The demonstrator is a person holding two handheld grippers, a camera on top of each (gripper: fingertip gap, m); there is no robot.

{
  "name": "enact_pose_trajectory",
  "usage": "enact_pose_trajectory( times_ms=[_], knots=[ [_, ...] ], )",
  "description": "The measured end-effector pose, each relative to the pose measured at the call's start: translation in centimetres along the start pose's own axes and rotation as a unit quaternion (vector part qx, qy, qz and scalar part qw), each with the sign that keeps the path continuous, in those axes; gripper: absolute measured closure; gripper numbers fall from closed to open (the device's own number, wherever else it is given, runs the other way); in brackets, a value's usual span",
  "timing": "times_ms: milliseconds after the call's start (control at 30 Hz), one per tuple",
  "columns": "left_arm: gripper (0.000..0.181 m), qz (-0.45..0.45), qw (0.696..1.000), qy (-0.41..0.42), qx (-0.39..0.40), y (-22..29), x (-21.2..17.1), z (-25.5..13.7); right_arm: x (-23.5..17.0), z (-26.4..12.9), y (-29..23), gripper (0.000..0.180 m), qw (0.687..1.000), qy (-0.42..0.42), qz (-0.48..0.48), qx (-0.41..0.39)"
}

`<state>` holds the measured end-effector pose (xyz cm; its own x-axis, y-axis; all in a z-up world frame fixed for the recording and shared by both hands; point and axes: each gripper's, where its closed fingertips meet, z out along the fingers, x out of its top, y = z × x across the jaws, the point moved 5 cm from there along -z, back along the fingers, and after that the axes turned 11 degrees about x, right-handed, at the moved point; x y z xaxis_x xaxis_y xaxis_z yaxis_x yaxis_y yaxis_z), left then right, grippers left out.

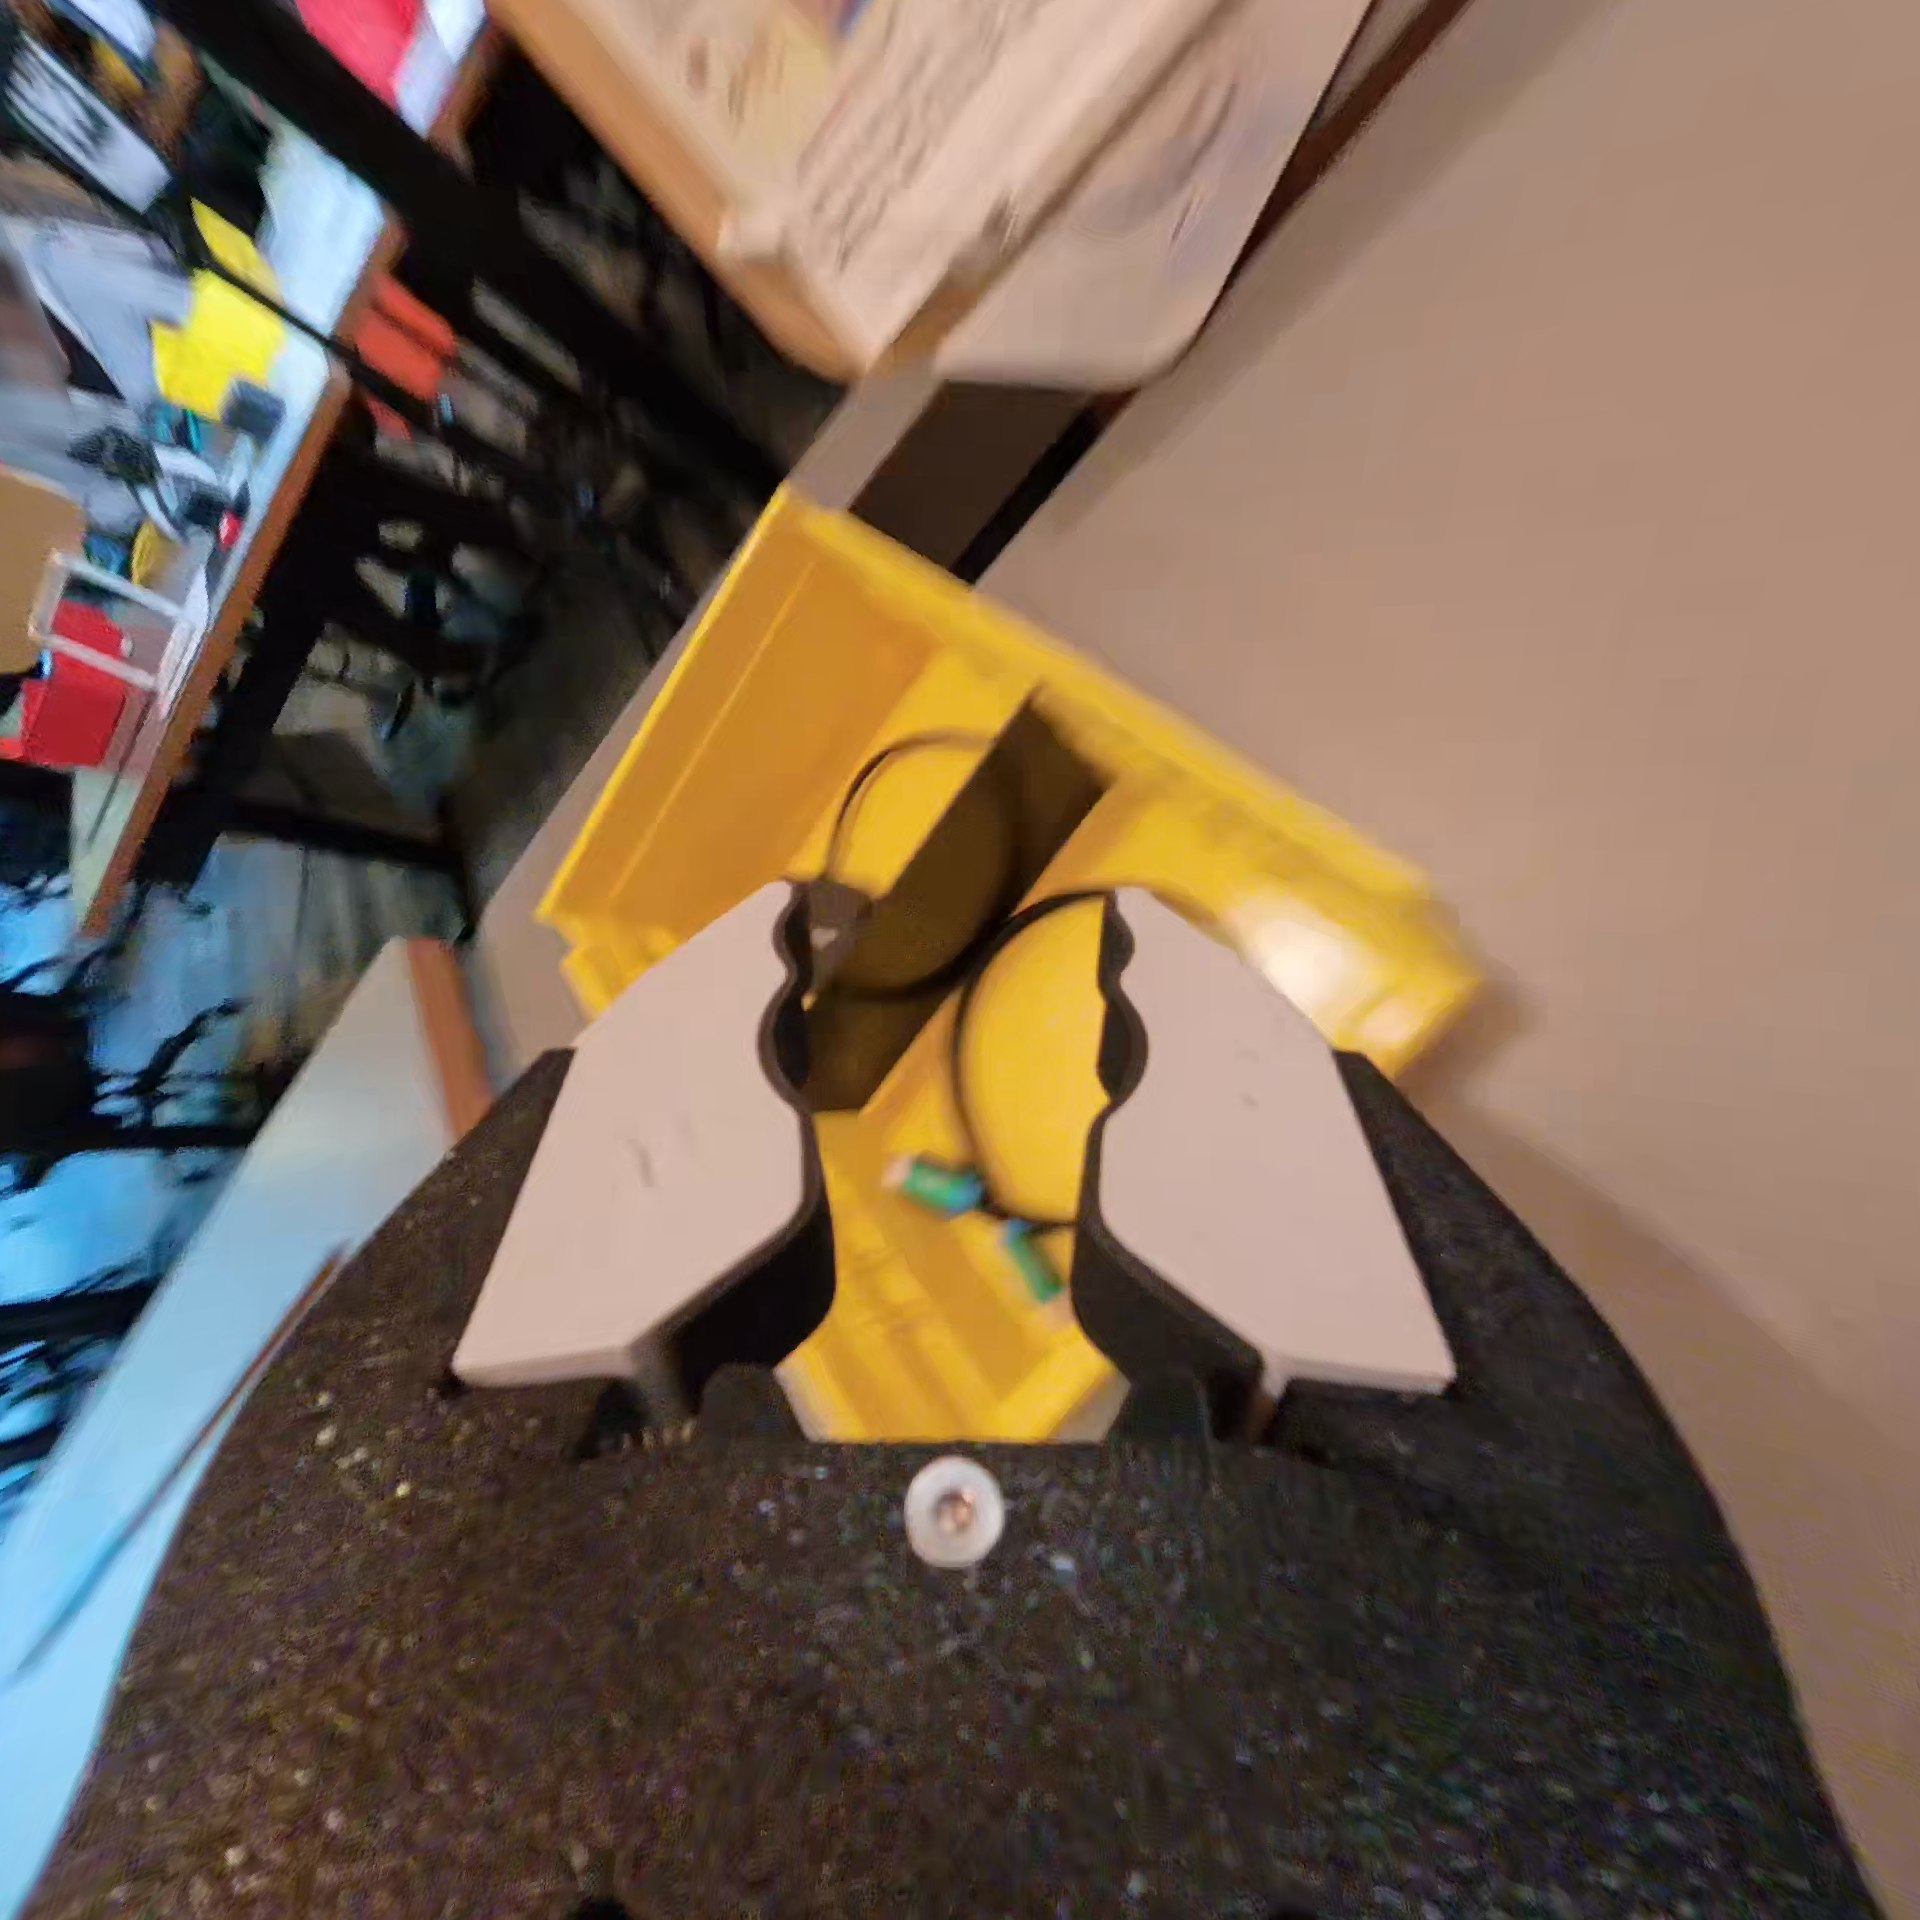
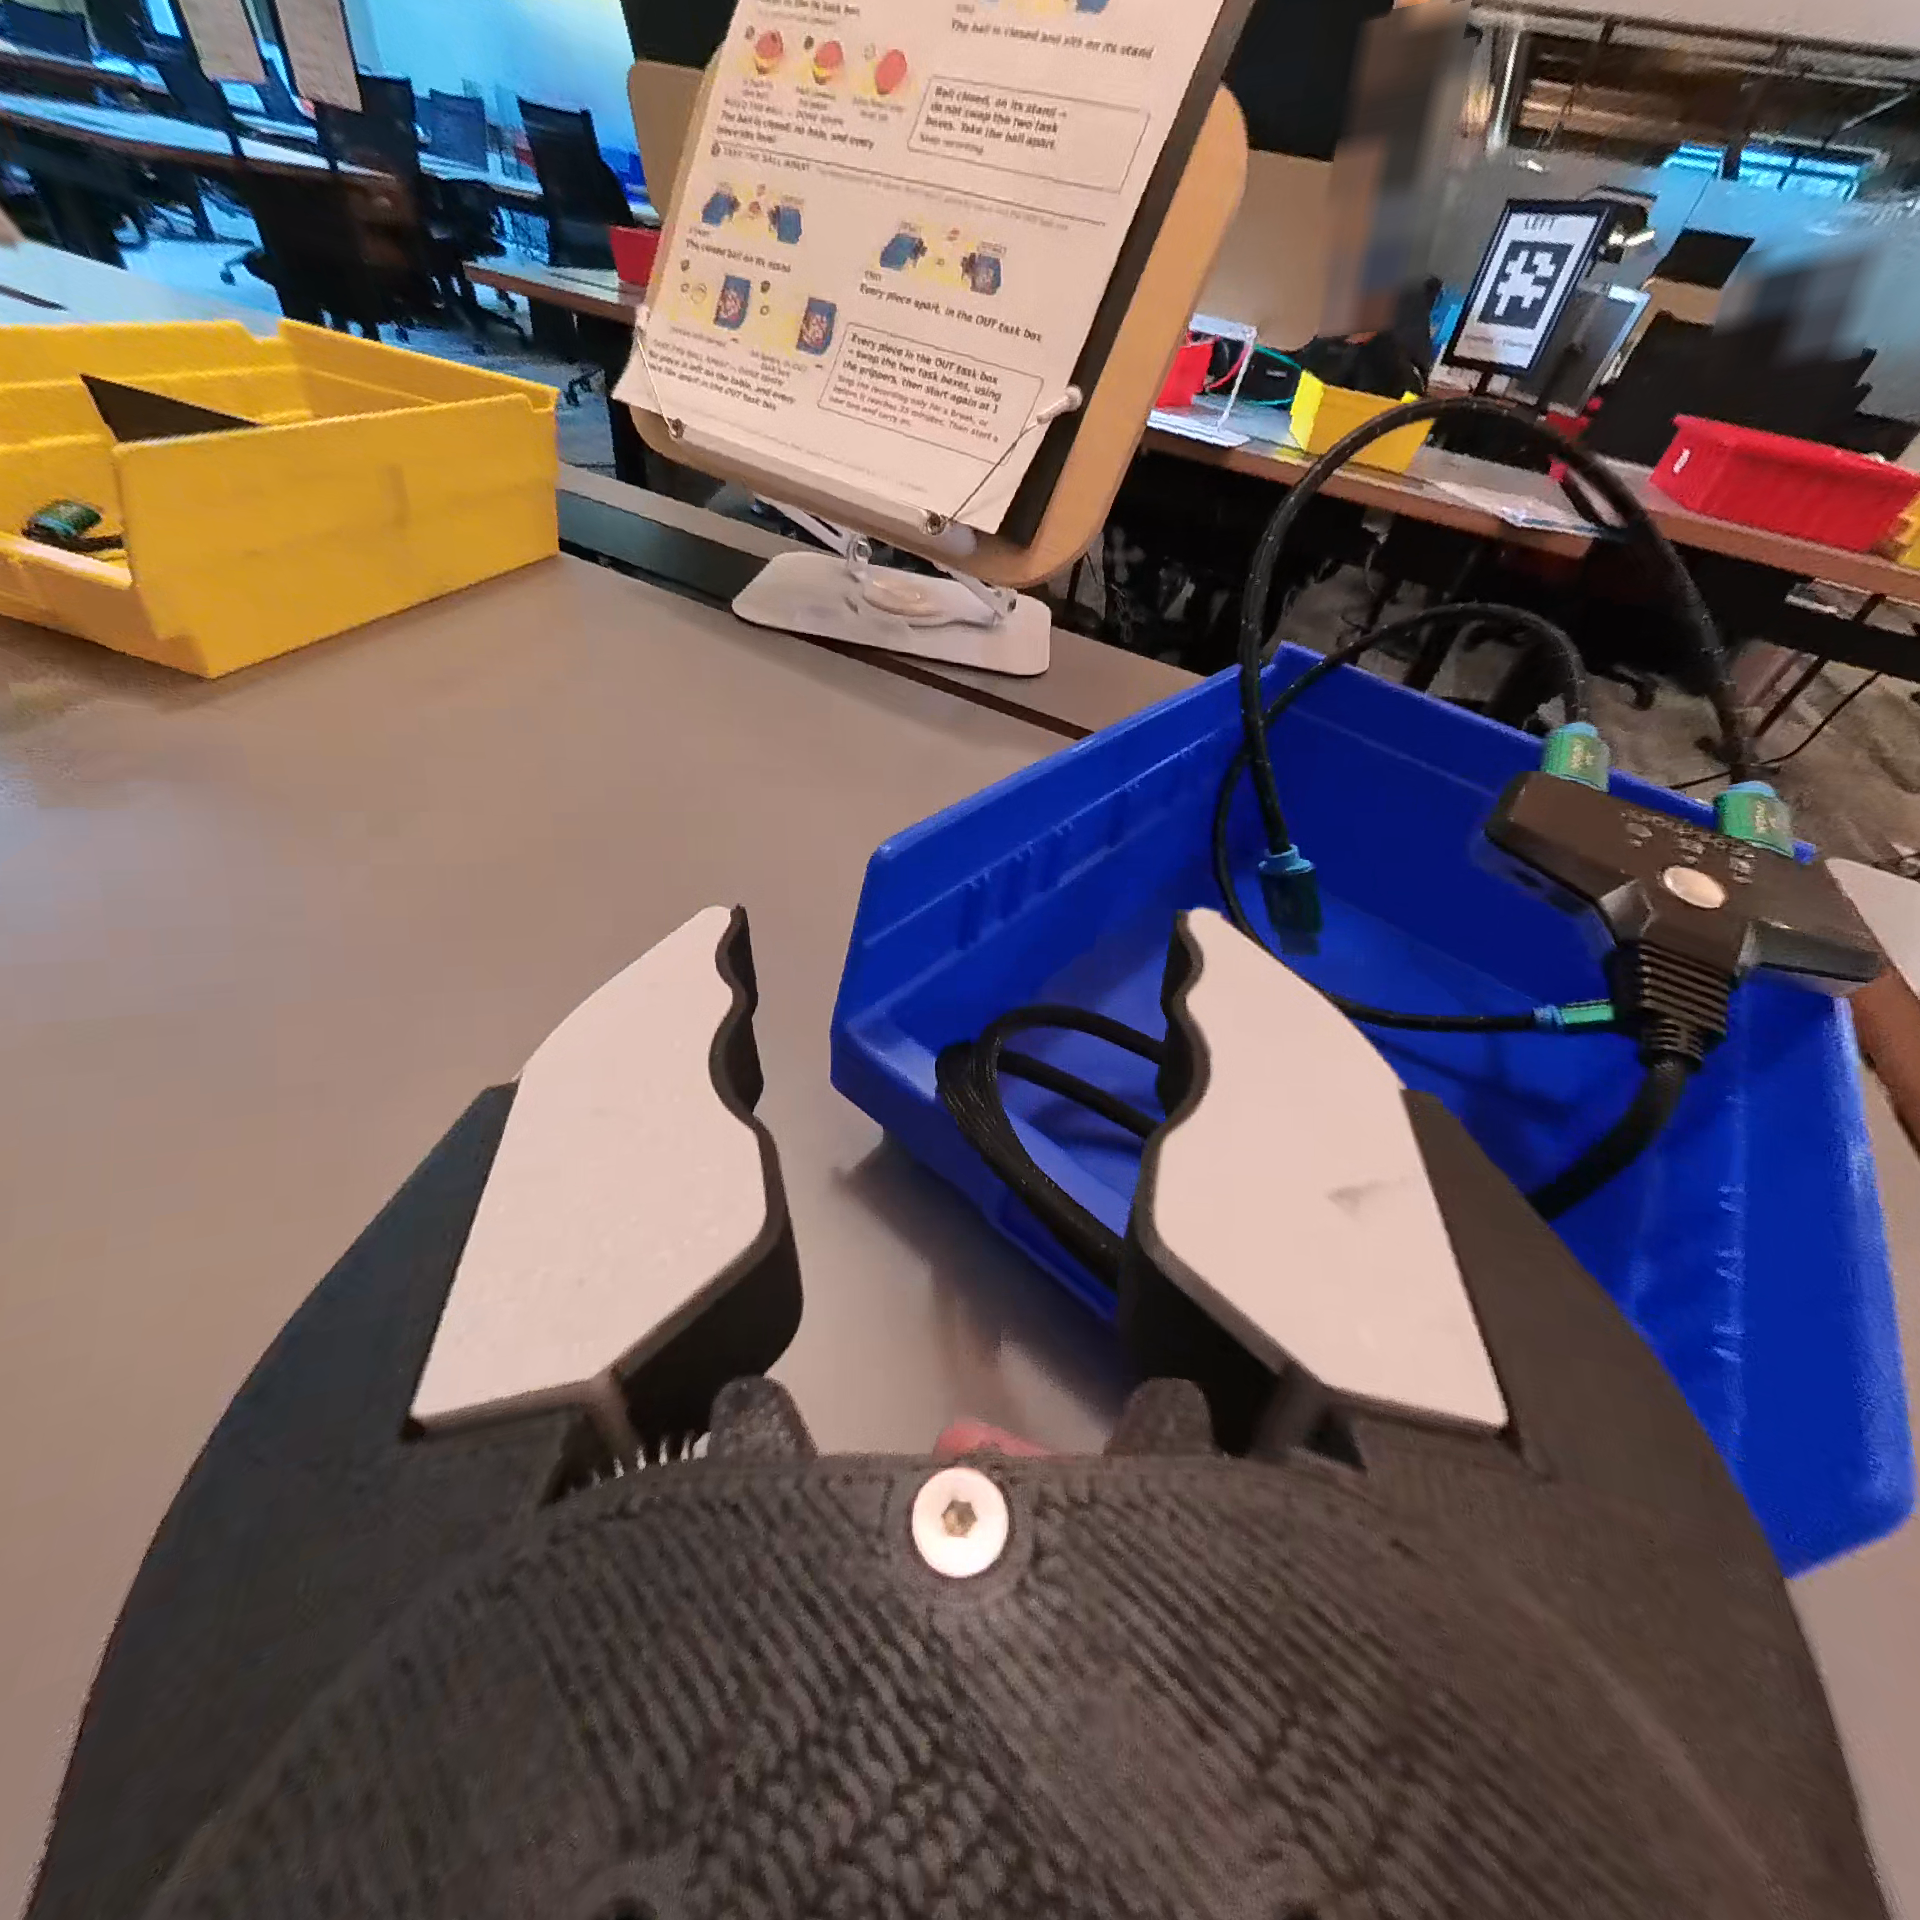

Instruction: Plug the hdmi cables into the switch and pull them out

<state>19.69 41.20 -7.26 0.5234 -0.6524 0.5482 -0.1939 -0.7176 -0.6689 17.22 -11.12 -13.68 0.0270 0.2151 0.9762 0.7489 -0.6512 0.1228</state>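
In the right wrist view a black HDMI switch (image 2: 1683,894) rests on the far right rim of a blue bin (image 2: 1039,935). Two green-ended plugs (image 2: 1574,753) sit in its far side, and their black cables (image 2: 1351,468) arch above the bin. A teal plug (image 2: 1288,883) hangs loose inside it. My right gripper (image 2: 956,935) is open and empty, low over the table at the bin's left corner. My left gripper (image 1: 951,935) is open and empty above a yellow bin (image 1: 1299,842). That bin holds a black cable (image 1: 961,1049) with green plugs (image 1: 940,1184).
The yellow bin (image 2: 312,499) stands at the far left of the grey table (image 2: 416,883) and has a black divider (image 1: 997,831). An instruction sheet on a stand (image 2: 904,260) is at the table's back edge. Other desks with red and yellow bins lie beyond.
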Motion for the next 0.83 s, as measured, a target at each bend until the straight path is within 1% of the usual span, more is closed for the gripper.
enact_pose_trajectory(
  times_ms=[100, 133, 200, 300, 400, 433, 500, 567, 600, 667, 700, 833],
  knots=[
    [0.122, 0.054, 0.989, -0.124, -0.052, -4.6, -1.8, 5.5, -0.5, 0.8, -0.7, 0.103, 0.999, -0.011, -0.009, 0.035],
    [0.120, 0.062, 0.983, -0.156, -0.075, -5.6, -2.3, 7.5, -0.6, 0.9, -0.8, 0.102, 0.999, -0.016, -0.020, 0.044],
    [0.117, 0.087, 0.969, -0.194, -0.124, -6.9, -3.2, 11.5, -0.7, 1.1, -0.9, 0.102, 0.997, -0.019, -0.039, 0.057],
    [0.116, 0.111, 0.945, -0.237, -0.198, -6.2, -4.6, 16.7, -0.5, 1.0, -1.0, 0.100, 0.996, -0.002, -0.044, 0.081],
    [0.113, 0.161, 0.907, -0.299, -0.249, -4.1, -6.8, 20.5, -0.2, 0.9, -1.2, 0.099, 0.993, 0.019, -0.050, 0.101],
    [0.112, 0.191, 0.894, -0.318, -0.253, -3.5, -7.6, 21.4, 0.0, 1.0, -1.3, 0.099, 0.993, 0.027, -0.048, 0.105],
    [0.110, 0.245, 0.876, -0.348, -0.228, -3.4, -8.9, 23.0, 0.6, 1.6, -1.5, 0.101, 0.991, 0.049, -0.034, 0.118],
    [0.107, 0.257, 0.859, -0.384, -0.223, -3.3, -9.9, 23.8, 1.2, 2.5, -1.5, 0.108, 0.990, 0.063, -0.031, 0.123],
    [0.114, 0.246, 0.851, -0.398, -0.238, -3.4, -10.1, 23.8, 1.6, 3.1, -1.6, 0.110, 0.989, 0.067, -0.039, 0.123],
    [0.111, 0.223, 0.855, -0.396, -0.250, -3.6, -10.0, 24.1, 2.2, 4.2, -2.2, 0.111, 0.986, 0.061, -0.065, 0.142],
    [0.116, 0.218, 0.856, -0.388, -0.261, -3.5, -10.0, 24.2, 2.3, 4.7, -2.6, 0.111, 0.984, 0.050, -0.076, 0.156],
    [0.116, 0.215, 0.857, -0.379, -0.276, -3.6, -10.1, 24.3, 3.6, 6.4, -4.3, 0.112, 0.974, 0.030, -0.117, 0.193]
  ],
)
